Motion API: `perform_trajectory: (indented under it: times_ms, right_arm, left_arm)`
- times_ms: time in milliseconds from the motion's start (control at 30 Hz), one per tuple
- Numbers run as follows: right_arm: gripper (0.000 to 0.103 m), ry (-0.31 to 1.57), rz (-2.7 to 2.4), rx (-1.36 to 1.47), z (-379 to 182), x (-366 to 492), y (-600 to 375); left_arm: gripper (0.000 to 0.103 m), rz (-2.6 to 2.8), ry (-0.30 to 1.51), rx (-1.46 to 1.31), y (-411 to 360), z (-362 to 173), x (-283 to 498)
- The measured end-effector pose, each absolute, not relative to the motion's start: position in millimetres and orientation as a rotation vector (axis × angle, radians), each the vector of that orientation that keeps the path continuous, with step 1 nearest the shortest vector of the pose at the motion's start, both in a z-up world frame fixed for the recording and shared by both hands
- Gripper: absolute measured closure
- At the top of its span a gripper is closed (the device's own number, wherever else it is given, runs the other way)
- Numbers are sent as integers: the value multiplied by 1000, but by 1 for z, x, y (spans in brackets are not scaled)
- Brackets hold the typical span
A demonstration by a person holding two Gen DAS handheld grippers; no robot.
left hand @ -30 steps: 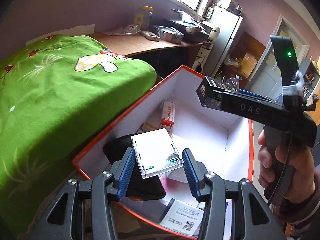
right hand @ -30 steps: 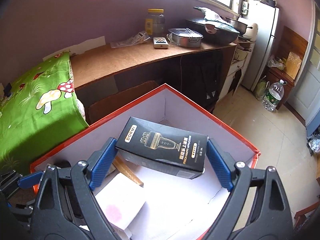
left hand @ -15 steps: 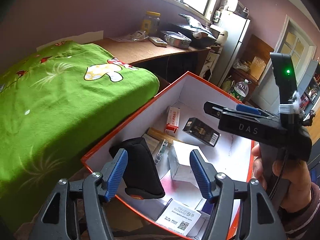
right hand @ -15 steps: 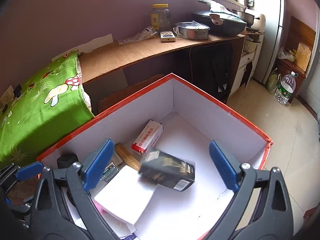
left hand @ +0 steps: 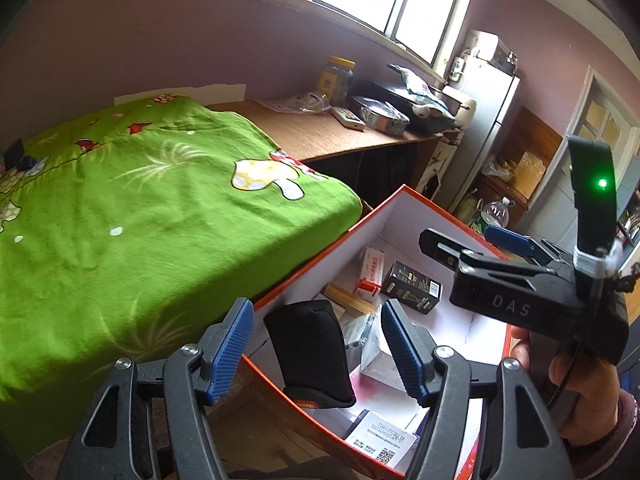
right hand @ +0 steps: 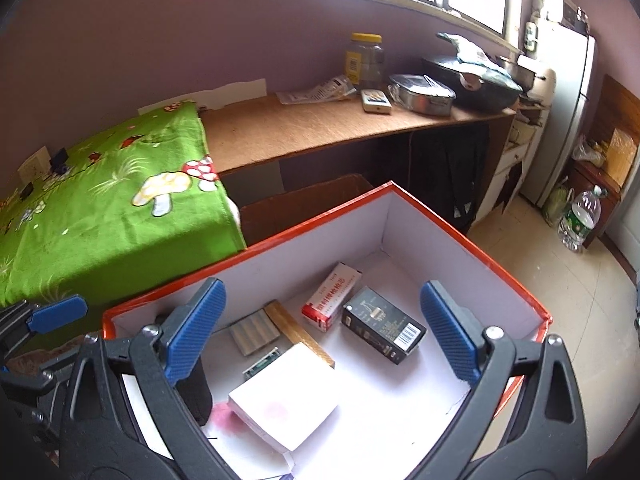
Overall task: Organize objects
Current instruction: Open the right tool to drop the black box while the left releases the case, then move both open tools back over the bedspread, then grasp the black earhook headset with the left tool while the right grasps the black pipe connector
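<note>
An orange-rimmed white box (right hand: 472,240) (left hand: 404,200) stands on the floor beside the bed. Inside lie a black carton (right hand: 382,324) (left hand: 412,286), a red-and-white carton (right hand: 332,296) (left hand: 370,274), a white box (right hand: 286,394), a wooden strip (right hand: 298,332), a ribbed grey pack (right hand: 254,330) and a black pouch (left hand: 310,352). My left gripper (left hand: 318,350) is open and empty above the box's near corner. My right gripper (right hand: 320,332) is open and empty above the box; it also shows in the left wrist view (left hand: 480,248).
A bed with a green mushroom-print cover (left hand: 140,208) (right hand: 100,208) lies left of the box. A wooden counter (right hand: 320,124) behind holds a jar, pans and a remote. A fridge (right hand: 568,112) and a water bottle (right hand: 580,220) stand at the right.
Both grippers have opened and let go: the clear case from the left and the black carton from the right dropped into the box. Both grippers have risen and drawn back.
</note>
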State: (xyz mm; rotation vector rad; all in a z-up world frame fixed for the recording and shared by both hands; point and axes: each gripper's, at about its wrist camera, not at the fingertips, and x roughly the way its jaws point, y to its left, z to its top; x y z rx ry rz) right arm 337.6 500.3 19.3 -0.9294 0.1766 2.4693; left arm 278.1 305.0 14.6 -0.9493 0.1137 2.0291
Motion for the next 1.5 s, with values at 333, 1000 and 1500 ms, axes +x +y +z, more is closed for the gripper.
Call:
perform_trajectory:
  times_ms: [333, 1000, 1500]
  right_arm:
    - [4, 155, 2585, -910, 35, 317, 469]
    - [4, 24, 2886, -962, 61, 220, 372]
    - [4, -90, 3023, -1124, 65, 137, 307]
  left_arm:
    - [36, 2158, 55, -881, 273, 36, 266]
    - [36, 2490, -83, -962, 124, 45, 163]
    - [36, 2500, -142, -1123, 62, 49, 74]
